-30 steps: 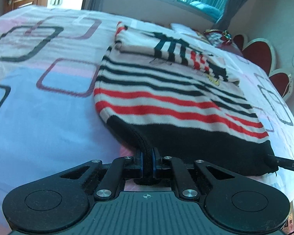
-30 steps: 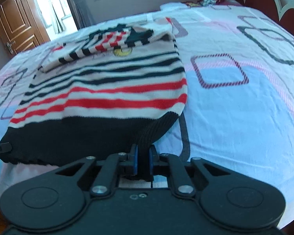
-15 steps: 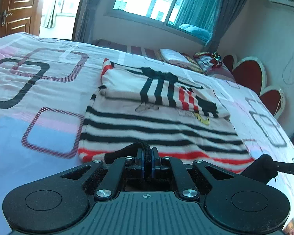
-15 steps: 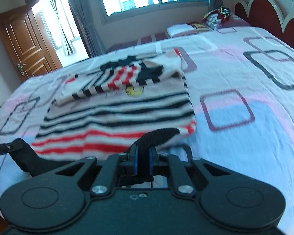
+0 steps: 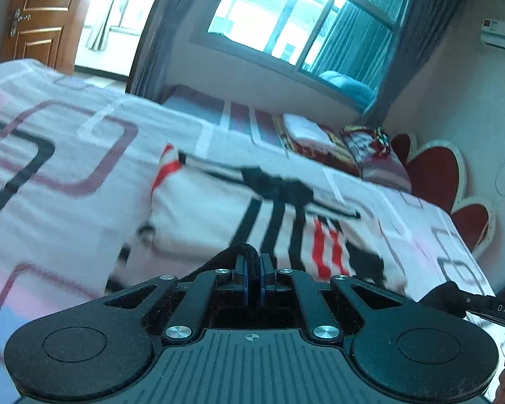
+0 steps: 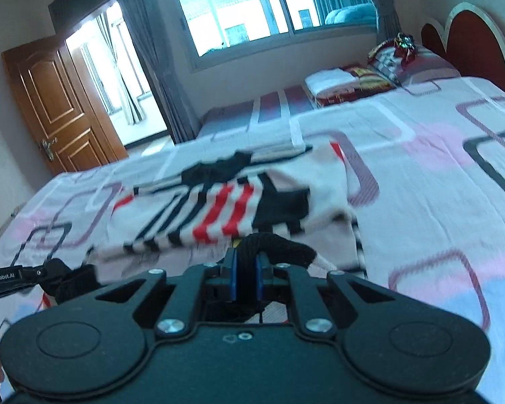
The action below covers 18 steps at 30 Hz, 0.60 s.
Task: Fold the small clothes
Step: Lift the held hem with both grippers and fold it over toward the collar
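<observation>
A small knitted sweater (image 5: 219,222) with cream, black and red stripes lies on the bed, its sleeves folded across the upper part. My left gripper (image 5: 253,262) is shut on the sweater's black hem at its left corner. My right gripper (image 6: 245,262) is shut on the black hem at the right corner. Both corners are lifted and carried over the sweater's (image 6: 219,208) body toward the collar end. The right gripper (image 5: 468,299) shows at the right edge of the left wrist view, the left gripper (image 6: 47,272) at the left edge of the right wrist view. The lower body is hidden under the grippers.
The bed sheet (image 6: 421,175) has pink, blue and dark square outlines. Folded cloths and a red bag (image 6: 390,57) lie near the red headboard (image 6: 468,43). A window (image 6: 259,10) and a wooden door (image 6: 57,104) are beyond the bed.
Both grippers have risen and moved forward over the sweater, carrying the black hem toward the folded sleeves. The red stripes of the lower body have passed out of sight beneath them.
</observation>
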{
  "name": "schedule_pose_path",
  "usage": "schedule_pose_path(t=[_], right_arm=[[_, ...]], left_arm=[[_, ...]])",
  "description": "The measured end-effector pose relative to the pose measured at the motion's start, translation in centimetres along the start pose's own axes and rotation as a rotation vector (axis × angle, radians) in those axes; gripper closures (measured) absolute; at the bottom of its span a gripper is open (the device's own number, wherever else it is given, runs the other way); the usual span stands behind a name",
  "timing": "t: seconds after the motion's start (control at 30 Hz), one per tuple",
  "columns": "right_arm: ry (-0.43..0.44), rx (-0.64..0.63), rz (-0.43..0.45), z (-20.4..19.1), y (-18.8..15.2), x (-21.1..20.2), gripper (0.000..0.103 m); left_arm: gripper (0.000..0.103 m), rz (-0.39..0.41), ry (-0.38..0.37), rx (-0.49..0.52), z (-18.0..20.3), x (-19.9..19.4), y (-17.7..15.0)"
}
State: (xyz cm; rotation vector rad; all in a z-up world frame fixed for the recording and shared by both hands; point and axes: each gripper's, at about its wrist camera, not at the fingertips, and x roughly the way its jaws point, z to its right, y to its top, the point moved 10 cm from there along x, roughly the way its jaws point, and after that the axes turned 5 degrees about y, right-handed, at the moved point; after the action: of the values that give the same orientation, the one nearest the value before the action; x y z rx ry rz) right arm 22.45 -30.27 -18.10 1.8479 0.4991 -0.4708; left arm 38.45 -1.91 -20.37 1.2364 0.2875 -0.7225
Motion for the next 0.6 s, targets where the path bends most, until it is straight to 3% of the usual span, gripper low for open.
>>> schedule_pose_path(t=[0.2, 0.33, 0.6], right_arm=[[-0.004, 0.028, 0.039, 2.0, 4.5, 4.2, 0.092], [-0.012, 0.04, 0.058, 3.4, 7.5, 7.6, 0.092], [-0.021, 0.095, 0.002, 6.6, 11.1, 16.0, 0.092]], left_arm=[[0.097, 0.079, 0.042, -0.011, 0.5, 4.4, 5.5], [0.097, 0.092, 0.077, -0.013, 0.8, 8.7, 8.3], [0.097, -0.012, 0.189, -0.054, -0.5, 18.7, 10.3]])
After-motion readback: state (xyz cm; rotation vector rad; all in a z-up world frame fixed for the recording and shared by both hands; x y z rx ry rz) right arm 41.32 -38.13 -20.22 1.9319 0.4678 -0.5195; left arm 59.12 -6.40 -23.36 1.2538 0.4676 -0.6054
